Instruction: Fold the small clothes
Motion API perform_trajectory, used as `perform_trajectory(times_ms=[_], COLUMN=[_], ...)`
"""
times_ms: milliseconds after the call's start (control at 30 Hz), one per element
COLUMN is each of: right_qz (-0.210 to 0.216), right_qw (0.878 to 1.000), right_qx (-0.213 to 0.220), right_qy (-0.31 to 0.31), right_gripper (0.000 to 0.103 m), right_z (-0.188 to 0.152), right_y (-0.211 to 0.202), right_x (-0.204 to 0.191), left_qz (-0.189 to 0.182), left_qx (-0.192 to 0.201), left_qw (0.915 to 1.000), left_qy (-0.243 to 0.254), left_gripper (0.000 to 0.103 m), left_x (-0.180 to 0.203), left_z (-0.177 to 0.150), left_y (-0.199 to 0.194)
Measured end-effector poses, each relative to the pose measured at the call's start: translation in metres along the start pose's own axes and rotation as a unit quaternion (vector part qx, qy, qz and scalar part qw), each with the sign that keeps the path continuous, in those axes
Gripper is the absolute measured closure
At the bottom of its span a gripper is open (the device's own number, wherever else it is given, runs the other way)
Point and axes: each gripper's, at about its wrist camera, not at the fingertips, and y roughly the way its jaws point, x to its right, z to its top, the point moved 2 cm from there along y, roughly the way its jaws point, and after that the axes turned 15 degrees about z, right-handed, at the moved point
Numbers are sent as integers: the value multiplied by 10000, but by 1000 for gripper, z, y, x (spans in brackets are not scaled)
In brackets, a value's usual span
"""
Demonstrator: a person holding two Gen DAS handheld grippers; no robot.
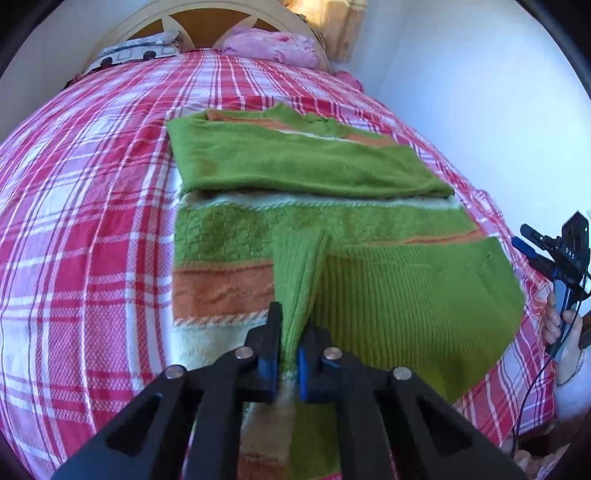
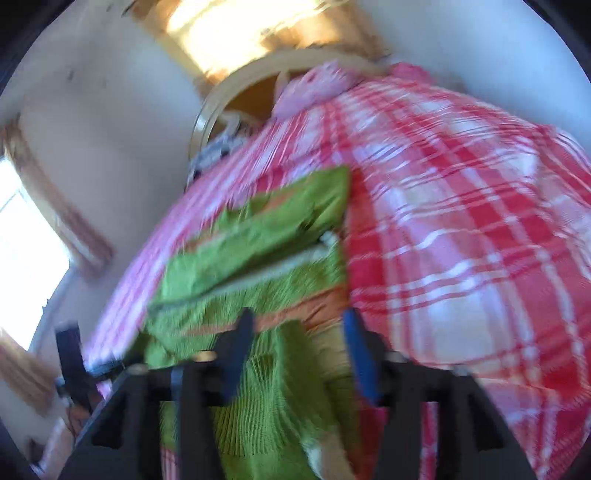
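A small knitted sweater, green with orange and cream stripes, lies spread on the bed, its far part folded over. My left gripper is shut on a ribbed green fold of the sweater near its near edge and holds it pinched up. My right gripper is open and empty, just above the sweater; that view is blurred. The right gripper also shows in the left wrist view at the right edge of the bed, held by a hand.
The bed is covered by a red, pink and white plaid sheet. Pillows lie against a round cream headboard at the far end. A white wall runs along the right side. A bright window is at the left.
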Motion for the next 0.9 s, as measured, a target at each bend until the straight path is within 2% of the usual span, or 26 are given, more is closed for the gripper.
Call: perform_trajectory(times_ms=[100,233,333,400,433,467,533,567,600,633,667,700,733,767,900], right_qz=[-102,-182,-138,-174,-190,-224,-412,-545,-694,-805,-798,-809,-882,-885,-473], right_qw=[9999,9975,9917,9837,9790,9726,9588,9502,9430,9377,9368,9364,9353,9380,9732], right_qx=[15,-435,-857,-1237,-1395,-1578,-1877,-2007,-2078,-2130,-2163,-2167,-2169,-2157,-1343], right_qy=[-52,-535,-952,-1293,-1472,-1691,-2091,-2322,-2504,-2625,-2631,-2640,-2654,-2566,-1803], right_gripper=[44,44,44,44,44,44,44,44,44,44,45,63,94,95,96], right_z=[0,-11,-21,-29,-34,-39,-50,-56,-61,-65,-65,-65,-63,-59,-23], right_y=[-15,-3,21,37,42,47,54,57,59,61,61,61,60,60,33], right_x=[2,-13,-27,-38,-43,-48,-55,-57,-57,-57,-56,-55,-55,-54,-49], left_qz=[-1,-41,-214,-308,-235,-5,238,278,239,176,133,75,7,-117,-369], left_qx=[15,-34,-139,-147,-131,-61,64,174,229,251,247,234,213,196,351], left_qw=[10000,9999,9996,9994,9996,9996,9981,9970,9967,9969,9973,9980,9985,9992,9987], left_qy=[-20,-150,-106,0,94,286,565,700,738,720,675,586,502,331,-63], left_gripper=[95,92,67,44,41,41,43,48,58,61,69,85,88,89,90], left_x=[-1,0,5,10,14,20,26,30,31,31,29,27,23,18,5], left_z=[-4,2,7,8,8,7,3,0,-1,-1,-1,1,1,2,5], left_y=[0,5,10,9,8,7,8,8,8,7,6,6,5,4,-8])
